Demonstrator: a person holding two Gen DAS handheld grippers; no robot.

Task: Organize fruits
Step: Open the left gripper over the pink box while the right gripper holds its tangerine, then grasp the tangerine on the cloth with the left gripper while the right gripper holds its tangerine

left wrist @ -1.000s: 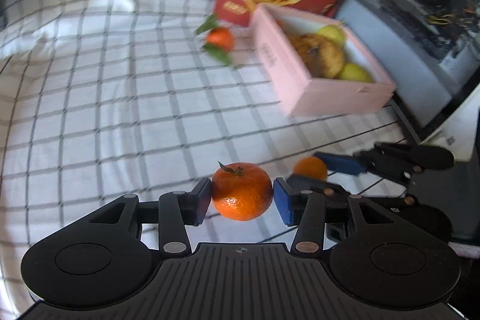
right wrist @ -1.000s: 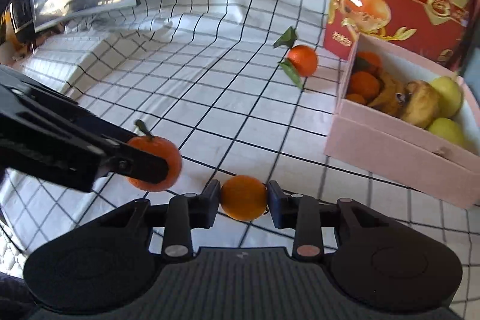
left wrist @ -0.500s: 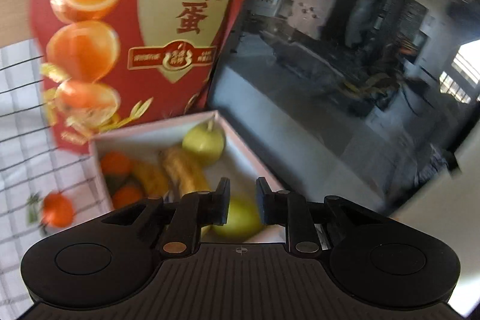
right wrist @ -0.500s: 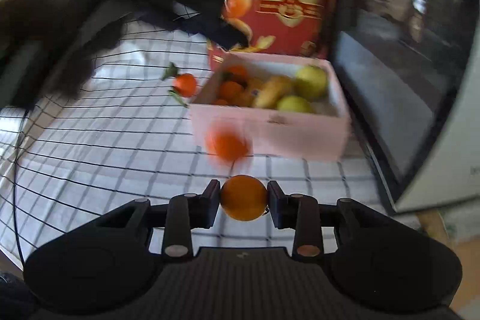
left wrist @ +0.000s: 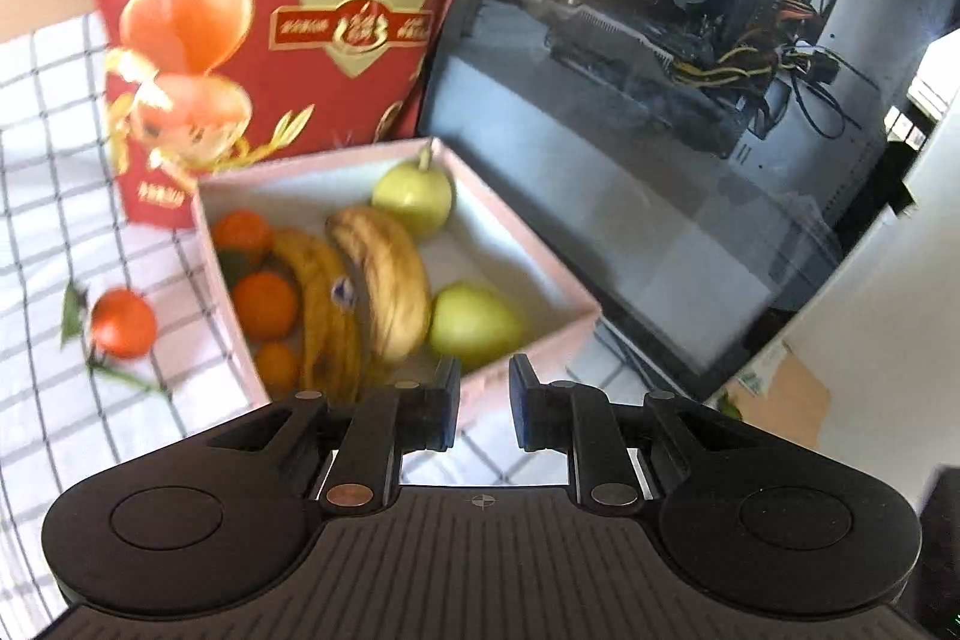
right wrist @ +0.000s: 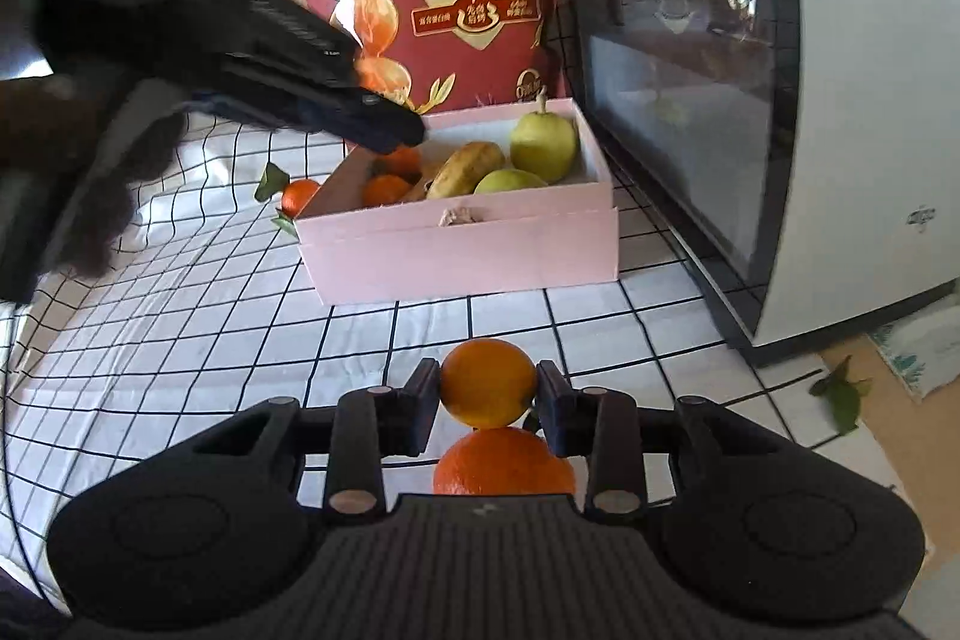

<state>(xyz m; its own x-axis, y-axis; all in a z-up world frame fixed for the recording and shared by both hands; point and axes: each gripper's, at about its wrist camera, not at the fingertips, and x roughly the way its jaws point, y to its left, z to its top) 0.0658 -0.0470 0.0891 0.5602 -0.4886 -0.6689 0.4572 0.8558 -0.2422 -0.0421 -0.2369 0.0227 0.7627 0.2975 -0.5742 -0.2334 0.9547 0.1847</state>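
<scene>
You are gripping a small orange (right wrist: 487, 391) in your right gripper (right wrist: 487, 394), another orange (right wrist: 504, 463) lying loose beneath; your left gripper (left wrist: 483, 403) is hovering shut, empty, over the pink box (right wrist: 468, 250) holding most fruit; one leafy tangerine (left wrist: 123, 322) is waiting beside it.

The left gripper (left wrist: 484, 403) is tilted downward and its jaws are drawn close together, with only a narrow gap and nothing between them. From the right wrist view the same gripper (right wrist: 401, 131) reaches in from the upper left, its dark tip pointing down and to the right; the hand behind it is blurred. The right gripper (right wrist: 487, 396) also points downward, and its jaws are closed on a small orange fruit (right wrist: 487, 389), pads pressing both sides.
</scene>
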